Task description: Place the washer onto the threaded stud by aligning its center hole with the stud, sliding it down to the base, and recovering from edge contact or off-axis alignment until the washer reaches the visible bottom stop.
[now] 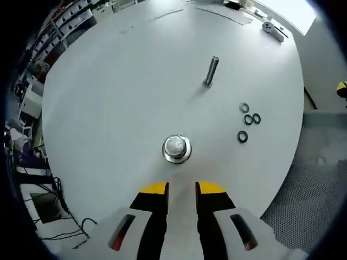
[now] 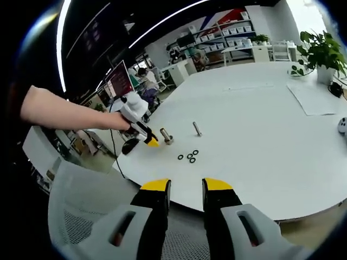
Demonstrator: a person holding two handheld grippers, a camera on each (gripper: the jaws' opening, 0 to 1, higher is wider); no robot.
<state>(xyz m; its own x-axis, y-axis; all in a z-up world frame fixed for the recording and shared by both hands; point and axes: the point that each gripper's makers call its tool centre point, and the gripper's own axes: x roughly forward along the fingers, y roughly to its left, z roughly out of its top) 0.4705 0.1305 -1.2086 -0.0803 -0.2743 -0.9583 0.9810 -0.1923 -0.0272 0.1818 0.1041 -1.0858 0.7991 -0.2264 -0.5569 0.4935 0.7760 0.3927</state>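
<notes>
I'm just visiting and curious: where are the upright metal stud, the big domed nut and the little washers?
stud (image 1: 211, 71), left gripper view, mid-shaft.
domed nut (image 1: 176, 148), left gripper view, top of the dome.
washers (image 1: 242, 136), left gripper view, ring of the nearest one.

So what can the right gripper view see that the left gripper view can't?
Right gripper view: the person's arm holding the left hand-held gripper beside the short stud, a potted plant, shelves and desks behind.

Left gripper view: a grey part at the table's far edge, and cables on the floor.

Both: the round white table, the tall threaded stud, four washers and open jaws on each view's own hand-held gripper.
</notes>
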